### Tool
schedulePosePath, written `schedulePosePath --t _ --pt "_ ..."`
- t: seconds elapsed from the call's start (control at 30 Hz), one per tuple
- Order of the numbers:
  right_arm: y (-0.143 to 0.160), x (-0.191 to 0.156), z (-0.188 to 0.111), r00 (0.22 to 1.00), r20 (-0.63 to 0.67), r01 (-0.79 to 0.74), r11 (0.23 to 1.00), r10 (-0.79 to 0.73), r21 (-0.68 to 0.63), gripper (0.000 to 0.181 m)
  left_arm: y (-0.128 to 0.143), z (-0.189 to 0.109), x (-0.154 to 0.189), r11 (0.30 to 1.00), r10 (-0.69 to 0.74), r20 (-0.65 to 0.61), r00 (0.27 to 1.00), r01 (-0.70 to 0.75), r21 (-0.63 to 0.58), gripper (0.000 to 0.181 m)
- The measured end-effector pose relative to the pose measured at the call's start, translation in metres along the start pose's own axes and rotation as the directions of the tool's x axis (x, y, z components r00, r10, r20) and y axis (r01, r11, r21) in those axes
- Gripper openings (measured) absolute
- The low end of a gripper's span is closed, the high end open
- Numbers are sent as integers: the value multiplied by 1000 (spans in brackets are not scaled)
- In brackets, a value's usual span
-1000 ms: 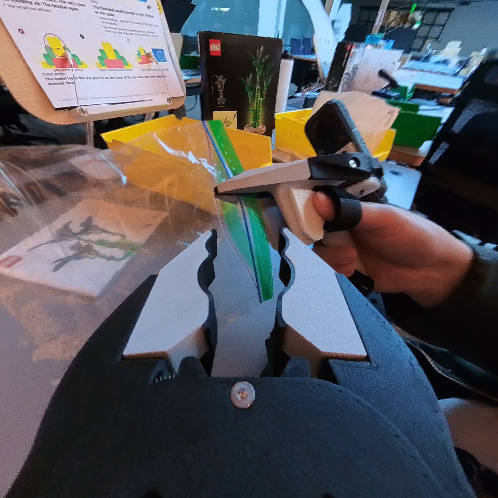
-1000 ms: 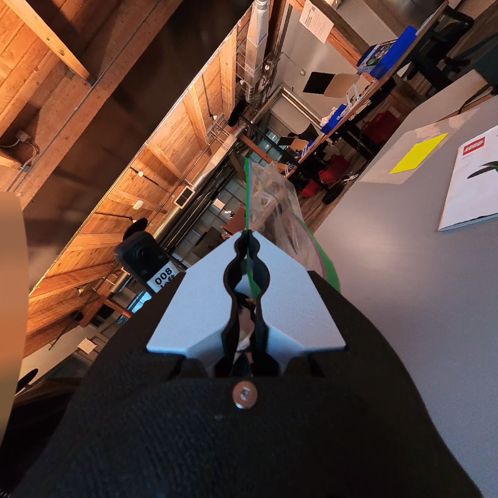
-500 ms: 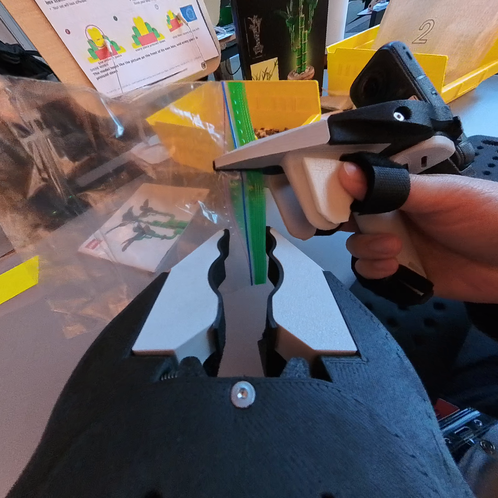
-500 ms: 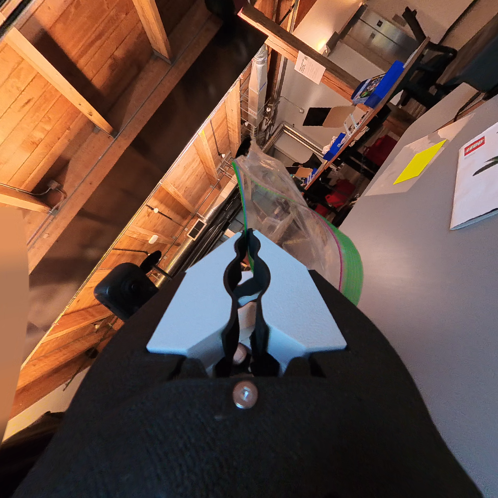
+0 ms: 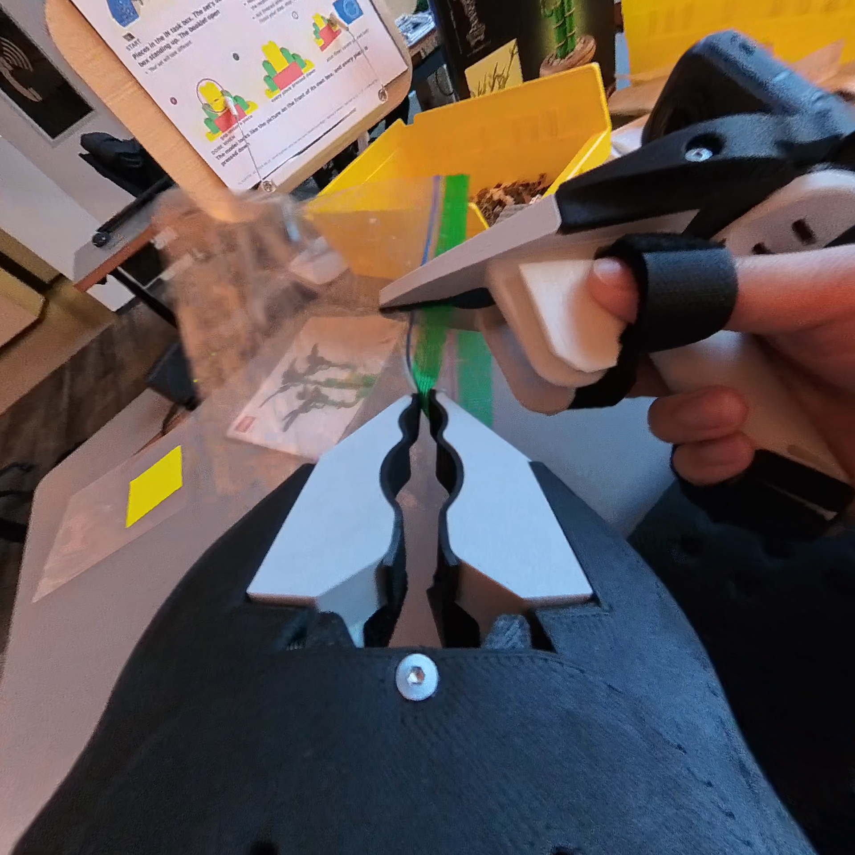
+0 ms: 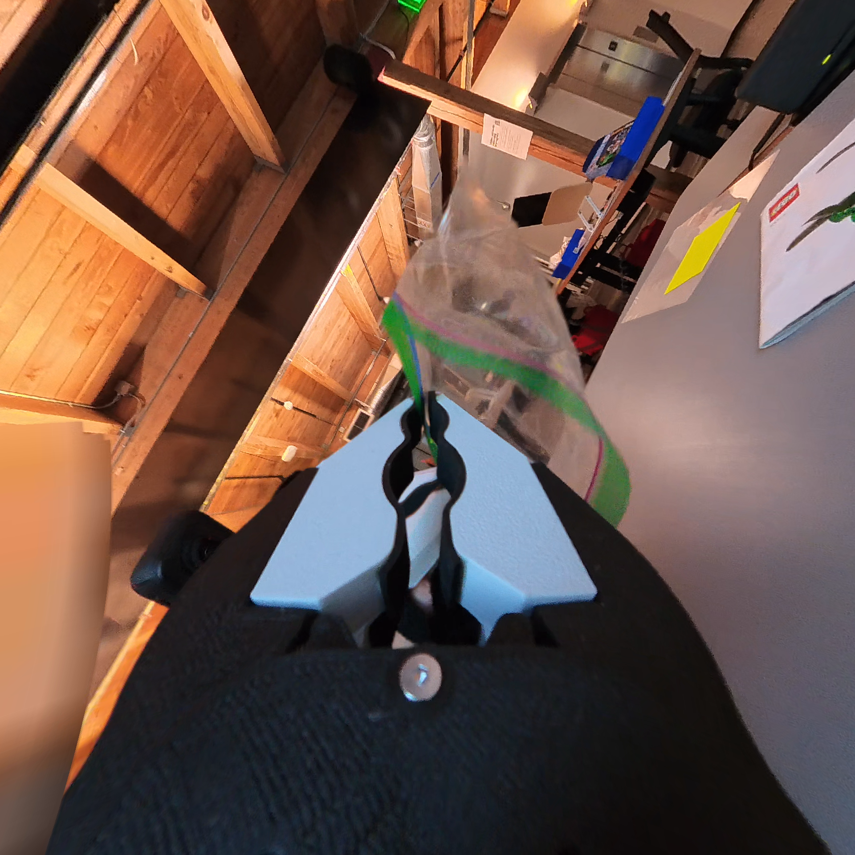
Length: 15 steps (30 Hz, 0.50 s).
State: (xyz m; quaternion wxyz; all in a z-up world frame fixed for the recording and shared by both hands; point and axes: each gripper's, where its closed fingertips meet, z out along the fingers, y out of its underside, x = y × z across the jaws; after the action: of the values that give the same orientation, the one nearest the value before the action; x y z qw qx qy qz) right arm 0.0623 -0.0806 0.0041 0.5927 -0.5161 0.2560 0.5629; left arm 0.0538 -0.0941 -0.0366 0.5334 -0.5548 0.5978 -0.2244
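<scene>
A: What is shown in the left wrist view?

B: The left gripper (image 5: pixel 423 402) is seen clamped on the green strip of the bag (image 5: pixel 259 287), its tips pressed together on the plastic. Half a second ago those tips were held apart with the strip loose between them, so the grip has only just been taken. Just above the left gripper, the right gripper (image 5: pixel 393 305) is seen pinched on the same strip, held by a hand (image 5: pixel 749 370). Beyond the bag a yellow bin (image 5: pixel 504 139) is seen, and behind that an instruction sheet (image 5: pixel 259 69). Under the bag, on the worktop (image 5: pixel 578 444), a booklet (image 5: pixel 300 398) is laid, with a yellow patch (image 5: pixel 155 486) nearer the camera and off to its left.

A: And the right wrist view?

B: The right gripper (image 6: pixel 428 407) is shown closed on the green strip, as it was a second ago. The bag (image 6: pixel 486 314) is held up off the worktop (image 6: pixel 717 509), its mouth now bowed wider than before. Beyond the bag, the booklet (image 6: pixel 809 259) and the yellow patch (image 6: pixel 703 250) are seen lying on the worktop. The bag is thus held at two points along its mouth.
</scene>
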Motion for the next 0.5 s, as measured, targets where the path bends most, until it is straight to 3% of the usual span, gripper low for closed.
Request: schedulePosePath --t 0.17,0.23,0.3,0.37,0.4,0.43,0.5 --pt "6 -7 0 966 -42 249 959 -257 -136 30 4 -6 -18 999 -27 -3 1000 26 -24 0" --pt "13 -12 -5 918 -27 377 894 -395 -244 33 8 -9 -22 997 -66 -47 997 64 -51 0" --pt "29 -21 -11 850 57 505 779 -524 -372 37 13 -11 -23 990 -113 -122 986 102 -92 0" --pt "49 -23 -21 728 173 645 575 -664 -504 42 14 -15 -14 982 -167 -252 953 137 -134 0" --pt "54 -19 -27 617 231 722 423 -753 -548 44 13 -17 -10 975 -199 -307 931 156 -159 0" --pt "57 -12 -33 466 303 782 227 -832 -580 46 13 -19 -7 969 -219 -352 910 160 -187 0" --pt "73 -1 -49 158 521 803 -198 -839 -563 52 12 -21 -3 962 -220 -411 884 127 -243 0"
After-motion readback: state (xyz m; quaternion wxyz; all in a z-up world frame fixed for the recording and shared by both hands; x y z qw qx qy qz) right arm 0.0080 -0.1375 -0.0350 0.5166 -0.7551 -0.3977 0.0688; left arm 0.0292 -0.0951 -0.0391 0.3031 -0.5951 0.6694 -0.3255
